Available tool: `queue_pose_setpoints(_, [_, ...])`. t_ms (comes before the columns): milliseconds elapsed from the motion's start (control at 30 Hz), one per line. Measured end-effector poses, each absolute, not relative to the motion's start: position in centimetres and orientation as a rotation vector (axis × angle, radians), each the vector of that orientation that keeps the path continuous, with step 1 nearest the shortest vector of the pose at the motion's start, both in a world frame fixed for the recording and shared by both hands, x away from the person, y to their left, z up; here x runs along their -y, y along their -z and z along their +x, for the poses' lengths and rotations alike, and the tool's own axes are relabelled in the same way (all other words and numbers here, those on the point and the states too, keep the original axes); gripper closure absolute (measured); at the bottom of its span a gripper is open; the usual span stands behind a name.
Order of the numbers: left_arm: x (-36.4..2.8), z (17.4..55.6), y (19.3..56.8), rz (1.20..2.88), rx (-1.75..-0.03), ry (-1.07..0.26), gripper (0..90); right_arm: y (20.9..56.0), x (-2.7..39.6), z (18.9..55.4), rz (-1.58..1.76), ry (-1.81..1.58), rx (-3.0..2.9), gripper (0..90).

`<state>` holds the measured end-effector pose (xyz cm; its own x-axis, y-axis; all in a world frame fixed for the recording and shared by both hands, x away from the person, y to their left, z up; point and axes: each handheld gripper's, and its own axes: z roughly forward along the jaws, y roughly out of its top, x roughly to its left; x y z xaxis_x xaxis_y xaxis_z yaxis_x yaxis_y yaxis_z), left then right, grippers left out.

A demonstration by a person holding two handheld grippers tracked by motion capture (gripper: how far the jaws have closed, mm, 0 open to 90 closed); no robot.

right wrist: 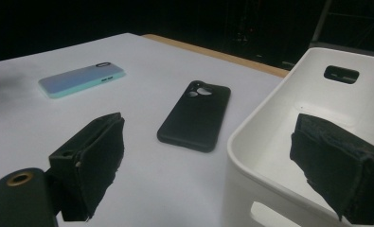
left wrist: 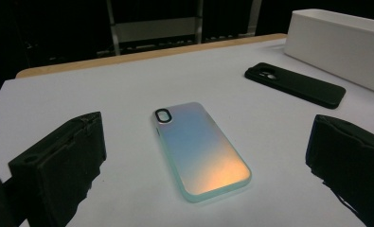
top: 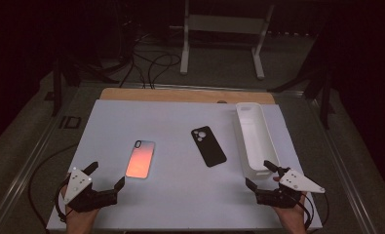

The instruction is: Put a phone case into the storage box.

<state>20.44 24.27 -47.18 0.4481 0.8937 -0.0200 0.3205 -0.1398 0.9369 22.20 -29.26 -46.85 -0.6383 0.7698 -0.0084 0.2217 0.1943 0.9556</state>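
Two hand-held grippers, left point(top: 104, 176) and right point(top: 261, 174), gape wide and empty at the bench's near edge; iridescent phone case point(top: 141, 159) lies flat just beyond the left one, long axis running away, nearer than black case point(top: 208, 146).

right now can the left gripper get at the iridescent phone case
Probably yes. The left gripper is open and the iridescent phone case lies flat just ahead of it on the white mat, with nothing between them.
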Motion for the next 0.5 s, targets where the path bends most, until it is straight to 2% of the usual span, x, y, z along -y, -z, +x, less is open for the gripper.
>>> queue_pose_setpoints(500, [-24.36, 20.69, 47.25, 1.689, -1.114, -0.690, 0.0, 46.84, 29.16, 22.36, 0.929, -1.469, -1.951, 10.6])
